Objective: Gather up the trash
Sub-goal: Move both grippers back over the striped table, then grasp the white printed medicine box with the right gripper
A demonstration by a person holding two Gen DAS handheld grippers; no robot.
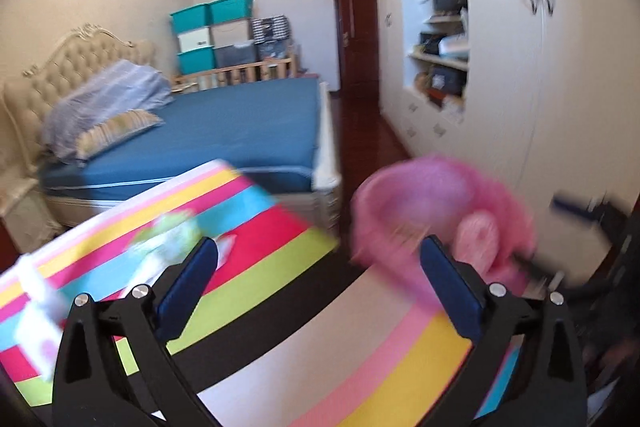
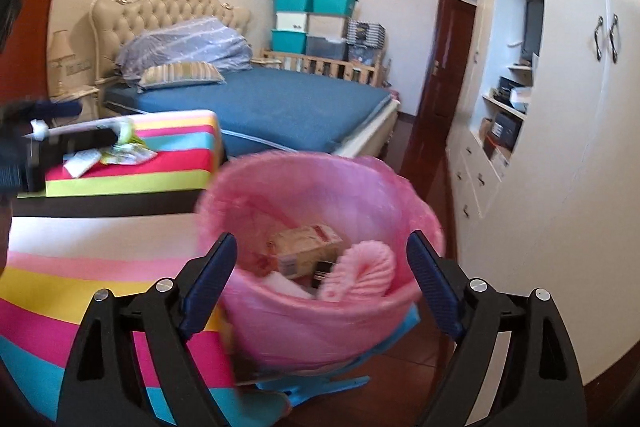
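Both grippers are empty at this moment: the left gripper [image 1: 318,257] has its fingers spread wide with nothing between them, and the right gripper [image 2: 322,255] also stands well open, its fingers framing the pink-lined bin [image 2: 320,227] without touching it. The bin sits on the floor just beside the striped counter [image 2: 72,291], and already holds a cardboard carton [image 2: 304,247], a pink knitted piece [image 2: 364,267] and some other scraps I cannot make out. My reading is that a drop into the bin is finished and the work is between pickups. What is left to collect lies on the farther striped block [image 2: 160,163]: crumpled green-and-white wrappers [image 2: 128,151] and a white folded paper [image 2: 82,161], close together near its left end; in the left wrist view these same scraps [image 1: 168,235] are a blur just beyond the left finger. The next move, as I judge it, calls for the left gripper to swing over those wrappers, come down with fingers open around one piece, pinch low enough to catch the thin, flimsy material, then carry it across to the bin; light paper may slip or drag its neighbour along
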